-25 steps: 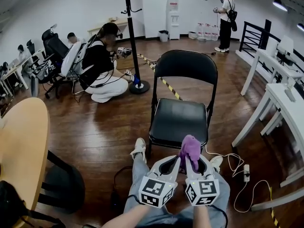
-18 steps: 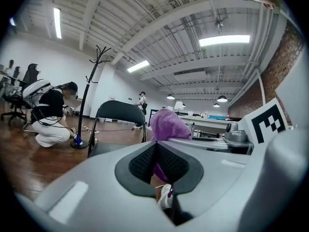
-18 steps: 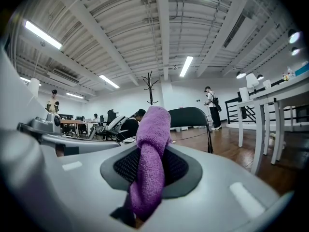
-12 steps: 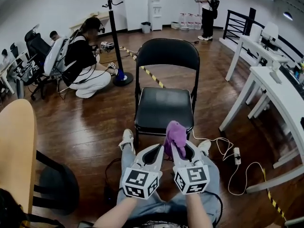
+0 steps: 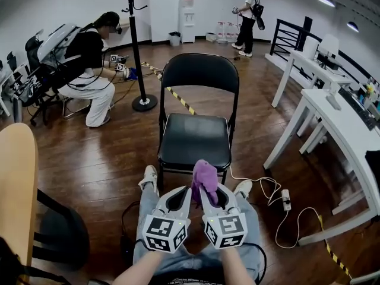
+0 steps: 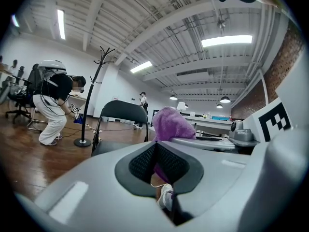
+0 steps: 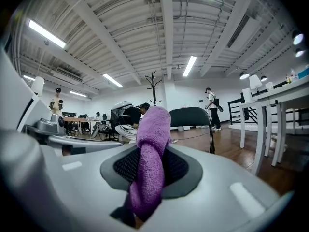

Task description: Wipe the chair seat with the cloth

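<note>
While the right gripper clamped its jaws on a bunched purple cloth, the fabric stood up above the jaw tips, before the front edge of the black chair seat (apart from it). Just beside it, the left gripper was closed on nothing, over the person's lap

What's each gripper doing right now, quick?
Left gripper: closed, holding nothing.
Right gripper: closed on the fuzzy purple cloth.
</note>
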{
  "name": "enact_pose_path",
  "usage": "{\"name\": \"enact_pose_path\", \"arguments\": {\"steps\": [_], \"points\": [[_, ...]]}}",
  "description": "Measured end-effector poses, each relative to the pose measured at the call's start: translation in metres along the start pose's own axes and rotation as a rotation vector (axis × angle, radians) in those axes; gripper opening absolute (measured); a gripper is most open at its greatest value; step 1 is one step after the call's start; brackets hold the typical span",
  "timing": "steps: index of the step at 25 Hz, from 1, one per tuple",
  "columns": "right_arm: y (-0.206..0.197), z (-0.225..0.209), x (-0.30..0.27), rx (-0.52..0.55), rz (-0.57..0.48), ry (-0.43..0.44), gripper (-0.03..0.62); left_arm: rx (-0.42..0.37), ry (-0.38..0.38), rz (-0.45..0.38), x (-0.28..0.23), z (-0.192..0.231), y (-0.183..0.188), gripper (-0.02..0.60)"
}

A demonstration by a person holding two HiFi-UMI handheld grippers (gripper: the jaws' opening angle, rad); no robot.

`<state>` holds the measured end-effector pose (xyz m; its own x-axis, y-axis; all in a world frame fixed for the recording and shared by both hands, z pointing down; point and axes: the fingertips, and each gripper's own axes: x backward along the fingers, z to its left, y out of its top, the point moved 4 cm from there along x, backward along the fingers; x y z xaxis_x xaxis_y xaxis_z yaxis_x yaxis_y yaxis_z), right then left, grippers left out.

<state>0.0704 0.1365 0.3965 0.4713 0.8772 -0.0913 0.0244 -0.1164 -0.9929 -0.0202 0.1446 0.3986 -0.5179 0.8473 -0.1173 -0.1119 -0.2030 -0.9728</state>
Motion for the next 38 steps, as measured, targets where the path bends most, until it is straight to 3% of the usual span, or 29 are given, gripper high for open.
{"name": "enact_pose_path", "arguments": {"steps": [6,38], "points": [[-0.008,0.003,0.005,-0.010,-0.001,0.014,0.092,0.010,0.029,-0.029,0.003,0.003,-0.001,0.003],[-0.004,0.012,0.006,0.012,-0.014,0.017,0.091,0.008,0.015,-0.010,0.011,-0.005,-0.005,0.003]]}}
